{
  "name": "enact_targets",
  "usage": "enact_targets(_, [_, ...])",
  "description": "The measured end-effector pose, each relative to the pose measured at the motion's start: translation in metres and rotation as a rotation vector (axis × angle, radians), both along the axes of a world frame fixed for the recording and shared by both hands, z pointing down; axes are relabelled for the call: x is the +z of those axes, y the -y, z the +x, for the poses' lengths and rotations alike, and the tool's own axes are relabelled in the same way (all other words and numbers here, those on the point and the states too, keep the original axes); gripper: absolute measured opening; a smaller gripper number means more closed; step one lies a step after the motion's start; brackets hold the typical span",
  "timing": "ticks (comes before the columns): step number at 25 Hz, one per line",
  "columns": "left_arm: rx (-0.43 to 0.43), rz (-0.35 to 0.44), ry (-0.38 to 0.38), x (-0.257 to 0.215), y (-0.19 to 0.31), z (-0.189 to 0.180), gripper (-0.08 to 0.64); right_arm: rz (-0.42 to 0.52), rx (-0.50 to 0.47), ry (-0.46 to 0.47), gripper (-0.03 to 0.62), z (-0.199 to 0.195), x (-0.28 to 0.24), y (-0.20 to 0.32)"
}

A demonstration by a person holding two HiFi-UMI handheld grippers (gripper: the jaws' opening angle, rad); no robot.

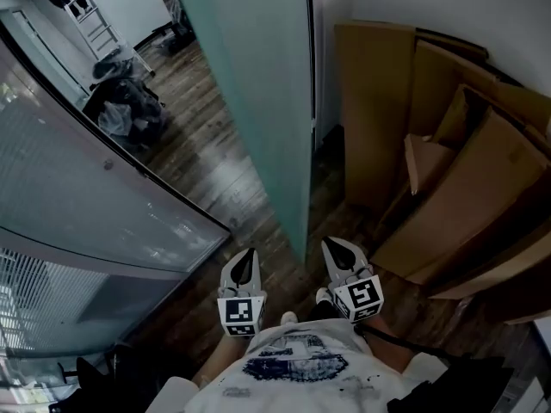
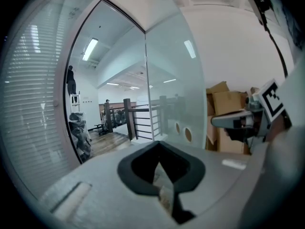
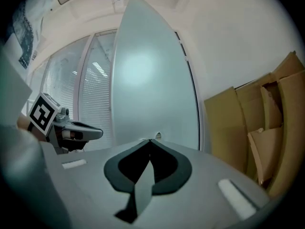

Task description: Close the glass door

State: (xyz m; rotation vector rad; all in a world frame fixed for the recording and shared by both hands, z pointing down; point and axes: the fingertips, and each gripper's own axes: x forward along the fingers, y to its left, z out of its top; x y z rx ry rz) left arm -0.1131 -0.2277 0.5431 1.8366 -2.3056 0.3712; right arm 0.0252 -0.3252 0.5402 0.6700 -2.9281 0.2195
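The frosted glass door (image 1: 258,84) stands open, and its near edge (image 1: 306,188) points toward me. In the head view my left gripper (image 1: 248,253) hangs just left of that edge and my right gripper (image 1: 332,244) just right of it, both low and close to my body. Neither touches the glass. In the left gripper view the door (image 2: 174,80) fills the middle, and this gripper's jaws meet at their tips with nothing between them. The right gripper view faces the door's other face (image 3: 147,75), and its jaws are likewise shut and empty.
Flattened cardboard boxes (image 1: 456,162) lean against the white wall on the right. A glass wall with blinds (image 1: 77,196) runs along the left. Beyond the doorway lie wooden floor (image 1: 202,144), a heap of bags (image 1: 125,101), a stepladder (image 1: 95,20) and a railing (image 2: 138,120).
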Motion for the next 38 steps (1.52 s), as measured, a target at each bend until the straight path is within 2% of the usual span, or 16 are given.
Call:
enact_targets(5, [-0.072, -0.006, 0.005, 0.002, 0.006, -0.008, 0.003, -0.036, -0.101, -0.027, 0.008, -0.016, 0.016, 0.017])
enact_targets(6, [-0.086, -0.006, 0.006, 0.002, 0.006, -0.010, 0.003, -0.039, -0.130, -0.035, 0.032, -0.020, 0.019, 0.019])
enact_targets(7, [-0.101, -0.007, 0.007, 0.002, 0.005, -0.012, 0.003, -0.037, -0.154, -0.045, 0.054, -0.024, 0.023, 0.023])
enact_targets(10, [-0.148, -0.017, 0.007, 0.005, 0.001, -0.018, 0.003, -0.001, -0.233, -0.090, 0.054, -0.036, 0.038, 0.033])
enact_targets(16, [-0.242, -0.036, 0.004, 0.011, -0.010, -0.024, 0.003, 0.074, -0.465, -0.078, 0.218, -0.062, 0.042, 0.039])
enact_targets(22, [-0.332, -0.039, 0.010, 0.011, -0.023, -0.024, 0.003, 0.128, -0.630, -0.092, 0.281, -0.084, 0.043, 0.031])
enact_targets(27, [-0.395, -0.027, 0.018, 0.011, -0.024, -0.022, 0.003, 0.138, -0.693, -0.097, 0.281, -0.092, 0.054, 0.030])
enact_targets(31, [-0.429, -0.025, 0.016, 0.007, -0.028, -0.022, 0.003, 0.135, -0.723, -0.091, 0.281, -0.107, 0.042, 0.030])
enact_targets(38, [-0.485, -0.024, 0.005, 0.011, -0.047, -0.039, 0.003, 0.113, -0.744, -0.083, 0.262, -0.125, 0.041, 0.015])
